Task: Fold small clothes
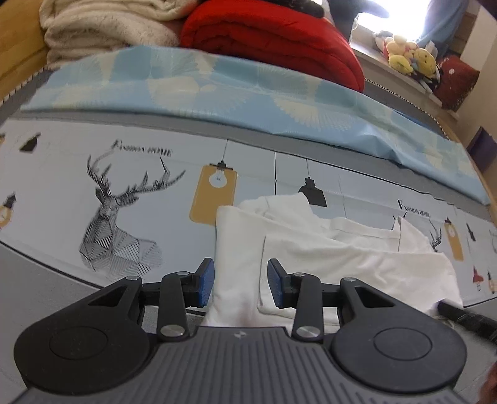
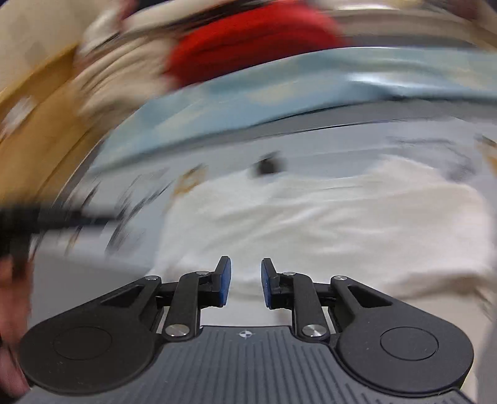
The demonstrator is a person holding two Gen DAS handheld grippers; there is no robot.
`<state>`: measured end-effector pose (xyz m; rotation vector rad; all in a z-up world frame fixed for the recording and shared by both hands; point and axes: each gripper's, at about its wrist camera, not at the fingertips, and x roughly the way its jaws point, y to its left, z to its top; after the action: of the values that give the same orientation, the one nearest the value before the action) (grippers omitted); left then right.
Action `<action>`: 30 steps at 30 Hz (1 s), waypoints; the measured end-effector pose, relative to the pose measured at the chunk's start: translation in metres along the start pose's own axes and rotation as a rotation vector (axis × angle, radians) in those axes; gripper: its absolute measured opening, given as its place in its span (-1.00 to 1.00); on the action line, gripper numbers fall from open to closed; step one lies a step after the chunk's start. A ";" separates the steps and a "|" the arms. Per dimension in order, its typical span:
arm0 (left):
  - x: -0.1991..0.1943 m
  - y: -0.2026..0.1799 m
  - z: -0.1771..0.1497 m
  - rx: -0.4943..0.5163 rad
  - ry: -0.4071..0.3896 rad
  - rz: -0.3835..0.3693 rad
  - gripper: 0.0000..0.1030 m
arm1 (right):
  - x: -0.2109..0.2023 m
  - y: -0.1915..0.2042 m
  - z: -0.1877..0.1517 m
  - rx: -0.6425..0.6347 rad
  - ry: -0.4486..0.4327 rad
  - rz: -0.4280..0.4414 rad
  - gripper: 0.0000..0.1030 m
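White cotton garment (image 1: 310,245), partly folded, at twelve o'clock of left gripper (image 1: 240,281); right gripper (image 2: 246,281) likewise; both released, empty.

bare sheet (image 1: 62,199) left of garment (image 1: 310,248)

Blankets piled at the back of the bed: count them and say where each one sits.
2. A cream blanket is at the back left, and a red blanket lies beside it to the right. Dark fabric on top of the red one is cut off, so more may be hidden.
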<state>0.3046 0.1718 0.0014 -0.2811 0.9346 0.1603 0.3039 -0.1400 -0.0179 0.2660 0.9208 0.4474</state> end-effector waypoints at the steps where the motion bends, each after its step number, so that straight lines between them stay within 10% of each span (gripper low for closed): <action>1: 0.005 0.001 -0.002 -0.015 0.011 -0.013 -0.25 | -0.010 -0.014 0.005 0.066 -0.020 -0.030 -0.53; 4: 0.023 0.005 -0.011 -0.062 0.052 -0.065 -0.56 | -0.038 -0.047 0.005 0.145 -0.123 -0.109 -0.37; 13: 0.086 -0.007 -0.031 -0.138 0.160 -0.055 -0.48 | -0.056 -0.161 -0.012 0.466 -0.199 -0.315 -0.32; 17: 0.102 -0.016 -0.036 -0.115 0.194 -0.030 -0.49 | -0.056 -0.187 -0.014 0.590 -0.215 -0.283 -0.32; 19: 0.103 -0.022 -0.035 -0.079 0.187 -0.025 -0.79 | -0.053 -0.193 -0.013 0.635 -0.227 -0.299 -0.32; 26: 0.029 -0.037 -0.016 -0.046 -0.051 0.050 -0.89 | -0.045 -0.200 -0.021 0.837 -0.195 -0.246 -0.31; 30: 0.045 -0.026 -0.024 -0.042 0.050 0.157 -0.85 | -0.035 -0.195 -0.031 0.899 -0.145 -0.209 -0.28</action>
<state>0.3192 0.1399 -0.0443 -0.2520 1.0043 0.3185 0.3106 -0.3268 -0.0901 0.9945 0.9491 -0.2076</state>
